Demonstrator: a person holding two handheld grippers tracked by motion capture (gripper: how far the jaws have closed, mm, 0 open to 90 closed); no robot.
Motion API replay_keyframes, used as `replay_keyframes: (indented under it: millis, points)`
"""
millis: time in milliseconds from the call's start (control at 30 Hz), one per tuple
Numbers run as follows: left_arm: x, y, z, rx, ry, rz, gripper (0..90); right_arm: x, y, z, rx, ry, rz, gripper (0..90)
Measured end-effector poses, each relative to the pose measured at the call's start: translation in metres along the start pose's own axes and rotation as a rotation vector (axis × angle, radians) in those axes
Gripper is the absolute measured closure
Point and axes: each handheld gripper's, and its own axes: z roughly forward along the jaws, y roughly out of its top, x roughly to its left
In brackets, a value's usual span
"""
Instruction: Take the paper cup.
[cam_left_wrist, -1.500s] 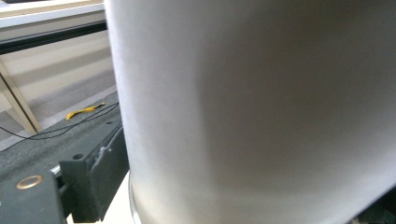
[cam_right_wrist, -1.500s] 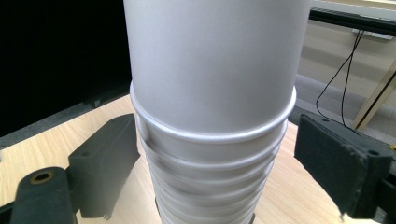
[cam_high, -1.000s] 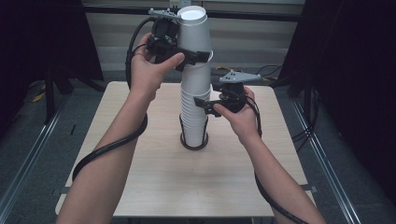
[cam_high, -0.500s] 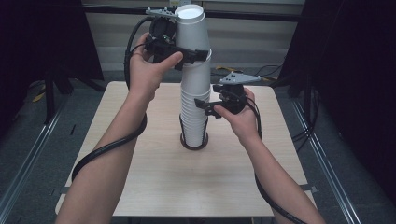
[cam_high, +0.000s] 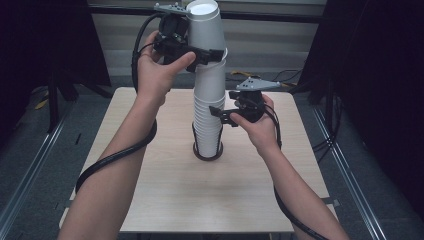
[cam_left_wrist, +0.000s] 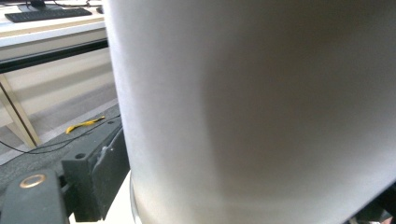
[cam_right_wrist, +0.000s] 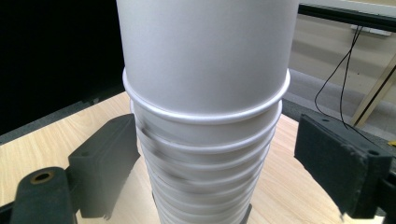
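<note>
Stack of cups (cam_high: 207, 115) mid-table (cam_high: 150, 200), left hand-held gripper (cam_high: 202, 52) clamping top cup (cam_high: 204, 25), right hand-held gripper (cam_high: 220, 116) loosely straddling stack.

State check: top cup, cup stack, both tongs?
top cup: upside down, tilted, held high at the stack's top by the left tongs
cup stack: upright on the table, upside-down cups nested, base in a dark ring
left tongs: shut on the top cup near its rim
right tongs: around the stack's middle; left pad touches, right pad stands clear
</note>
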Motion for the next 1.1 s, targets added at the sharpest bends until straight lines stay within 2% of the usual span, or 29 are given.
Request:
replay_keyframes:
  millis: [533, 1100]
  points:
    - [-0.002, 0.001, -0.002, -0.010, 0.002, 0.008, 12.1, 0.001, 0.000, -0.001, 0.002, 0.001, -0.005, 13.1]
    - [0.011, -0.011, -0.024, -0.020, -0.003, -0.019, 12.0, -0.002, -0.004, 0.000, 0.015, -0.008, -0.006, 13.1]
